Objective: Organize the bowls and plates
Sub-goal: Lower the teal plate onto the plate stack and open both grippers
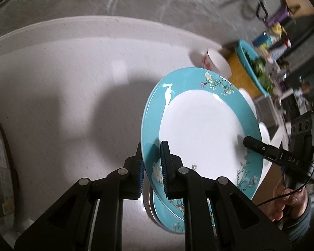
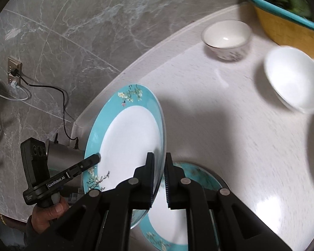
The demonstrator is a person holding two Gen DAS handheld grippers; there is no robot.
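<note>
- Left gripper (image 1: 152, 163): jaws nearly closed, clamped on the turquoise rim of the upper plate (image 1: 201, 133), at its lower-left edge in the left wrist view. One blue pad sits under the rim, one on top.
- Right gripper (image 2: 159, 179): jaws nearly closed, clamped on the same plate's rim, at its lower-right edge in the right wrist view.
- Upper plate (image 2: 127, 144): white centre, turquoise floral border, tilted, clear of the counter, held from opposite sides by both grippers.
- Each gripper shows in the other's camera: the right one at right of the left wrist view, tip on the plate rim, with the hand (image 1: 286, 198) on its handle; the left one at lower left of the right wrist view.
- Lower plate (image 2: 173, 215): same pattern, flat on the white counter (image 1: 73, 83), directly below the lifted one, bottom centre of both views.
- Small patterned bowl (image 2: 226, 37): on the counter, upper right of the right wrist view.
- Plain white bowl (image 2: 293, 81): right edge of that view, blurred, apart from the patterned bowl.
- Yellow basket with a teal rim (image 2: 282, 23): holds greens, top right corner, behind both bowls.
- Metal appliance (image 2: 62, 154): lower left of the right wrist view, behind the plate, cord running to a wall socket (image 2: 13, 73).
</note>
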